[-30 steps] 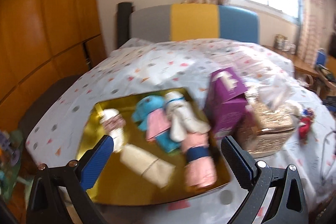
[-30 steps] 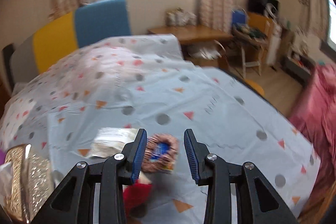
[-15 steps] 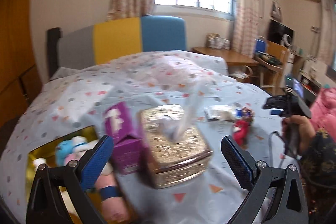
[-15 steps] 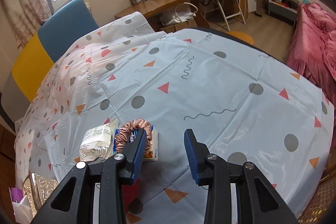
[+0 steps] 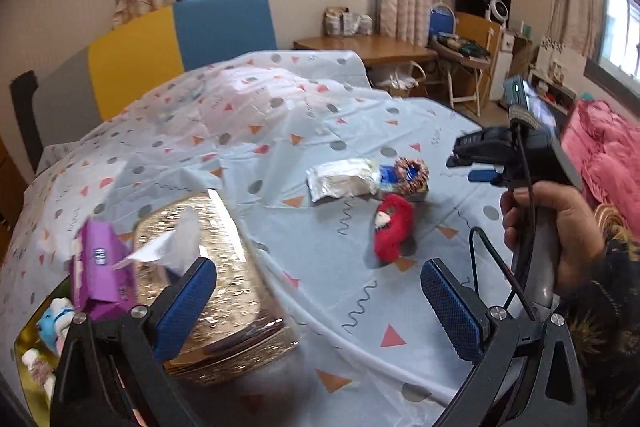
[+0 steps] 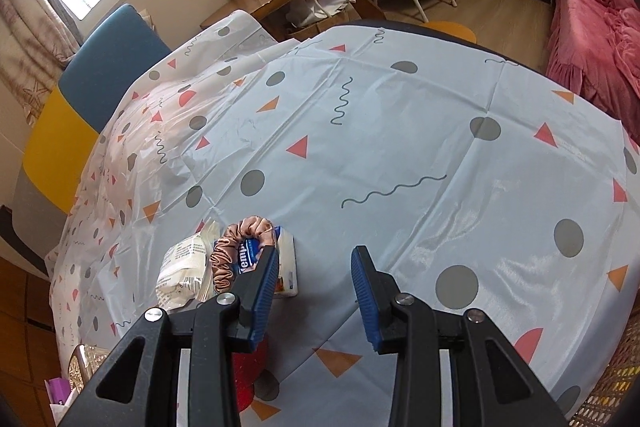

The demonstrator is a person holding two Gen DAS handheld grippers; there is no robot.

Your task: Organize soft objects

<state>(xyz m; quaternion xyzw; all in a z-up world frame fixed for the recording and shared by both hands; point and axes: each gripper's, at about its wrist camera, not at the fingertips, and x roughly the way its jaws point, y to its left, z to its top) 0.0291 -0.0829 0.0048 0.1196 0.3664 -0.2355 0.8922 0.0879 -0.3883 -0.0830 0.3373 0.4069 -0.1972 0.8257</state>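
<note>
Nearest in the left wrist view, the left gripper (image 5: pixel 320 297) hangs wide open and empty above the worktop's pale plastic cloth with dots and triangles (image 5: pixel 360 259). Just beyond its left finger sits a shiny gold tissue box (image 5: pixel 216 275), with a purple carton (image 5: pixel 102 267) touching its far side and a gold tray of small soft dolls (image 5: pixel 44 331) at the frame edge.

Farther out lies a fluffy red plush toy (image 5: pixel 392 227). Past it, a pink satin scrunchie (image 6: pixel 236 247) rests on a blue-and-white tissue pack (image 6: pixel 286 267), beside a white crinkled packet (image 6: pixel 182 269).

The right gripper (image 6: pixel 314 281) is partly open, holding nothing, just beside the scrunchie.

The plush toy looks light and squashy; it should compress, so a pinch across its middle seems safest. The scrunchie is probably slippery and limp, best nipped through its ring edge.
</note>
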